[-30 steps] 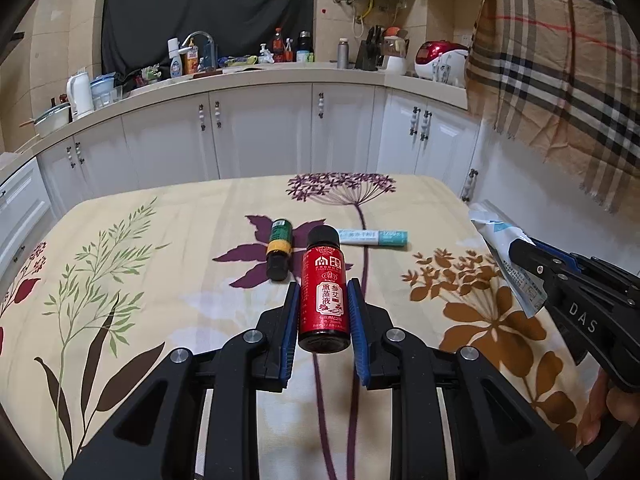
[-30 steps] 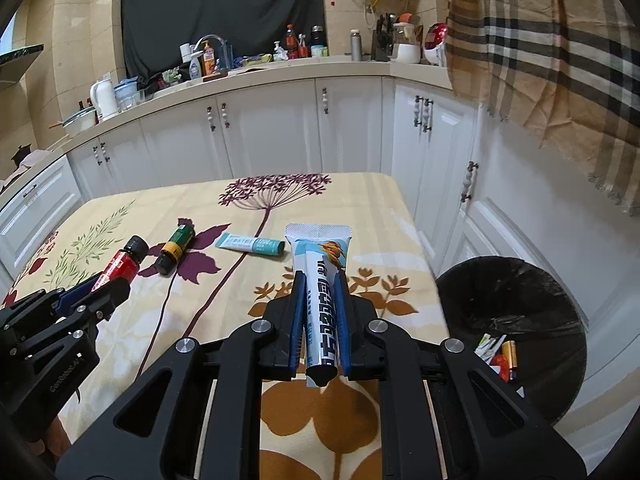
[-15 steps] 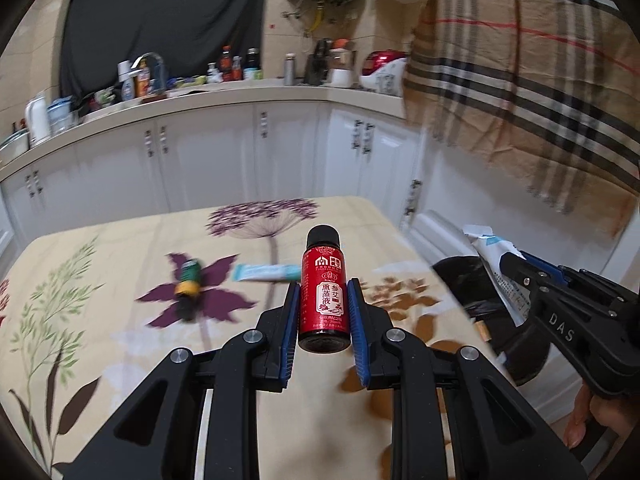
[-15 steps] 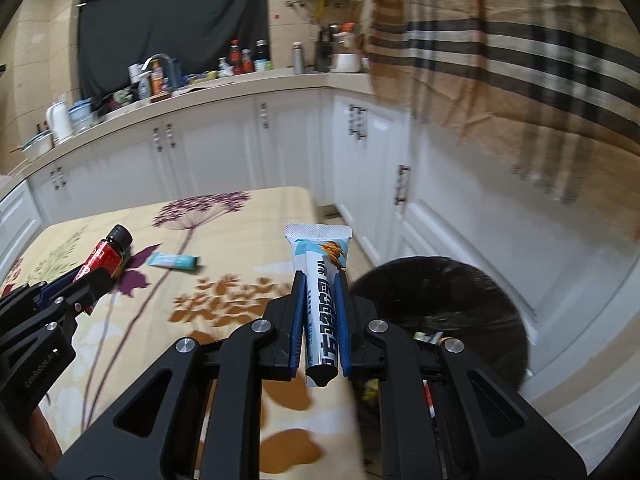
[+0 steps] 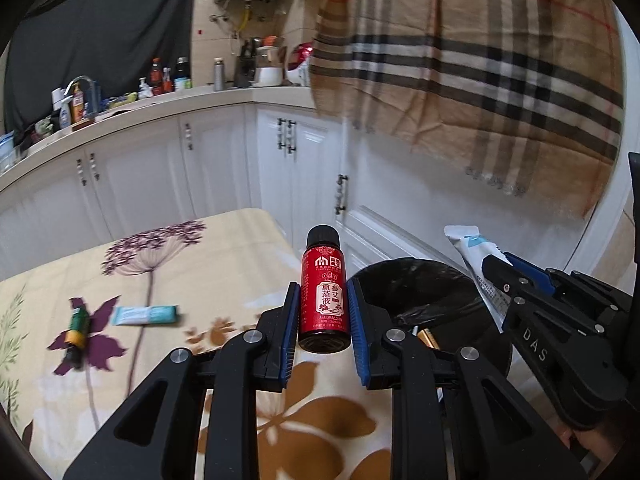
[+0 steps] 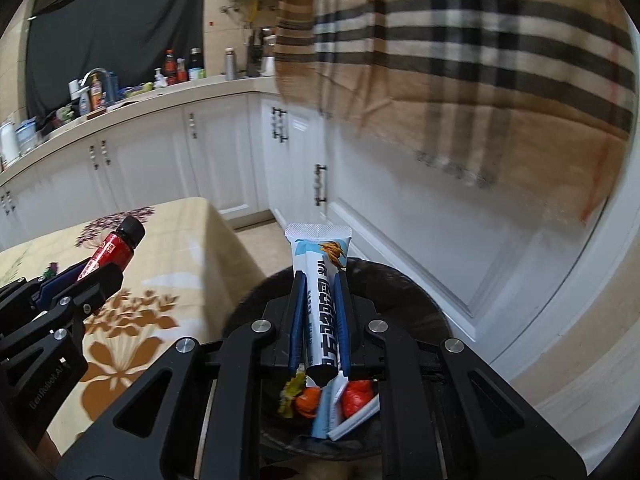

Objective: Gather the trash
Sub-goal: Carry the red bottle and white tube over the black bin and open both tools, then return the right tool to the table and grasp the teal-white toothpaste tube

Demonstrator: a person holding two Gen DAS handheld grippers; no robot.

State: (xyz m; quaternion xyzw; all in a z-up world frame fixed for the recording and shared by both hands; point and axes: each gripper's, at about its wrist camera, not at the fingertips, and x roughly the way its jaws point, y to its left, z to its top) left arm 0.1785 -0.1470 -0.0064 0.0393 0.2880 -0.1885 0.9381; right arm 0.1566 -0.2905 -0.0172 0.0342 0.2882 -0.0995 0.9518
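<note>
My left gripper (image 5: 323,292) is shut on a small red bottle (image 5: 323,292) with a black cap, held over the table's right edge beside the black bin (image 5: 424,296). The right gripper (image 6: 320,280) is shut on a white and blue tube (image 6: 320,280) and hangs over the bin (image 6: 400,292), where several wrappers lie inside. From the left wrist view the right gripper (image 5: 494,276) shows at the right with the tube (image 5: 466,246). The right wrist view has the left gripper (image 6: 102,268) at its left with the red bottle (image 6: 116,246). A green-labelled bottle (image 5: 77,326) and a teal tube (image 5: 144,315) lie on the table.
The table (image 5: 168,264) wears a cream floral cloth and ends just left of the bin. White cabinets (image 5: 296,168) stand close behind the bin, and a plaid cloth (image 5: 472,80) hangs above them. A cluttered counter (image 5: 120,100) runs along the back wall.
Both grippers have swung to the right, from over the table to the bin beside it, each keeping its hold. The bin now fills the lower part of the right wrist view.
</note>
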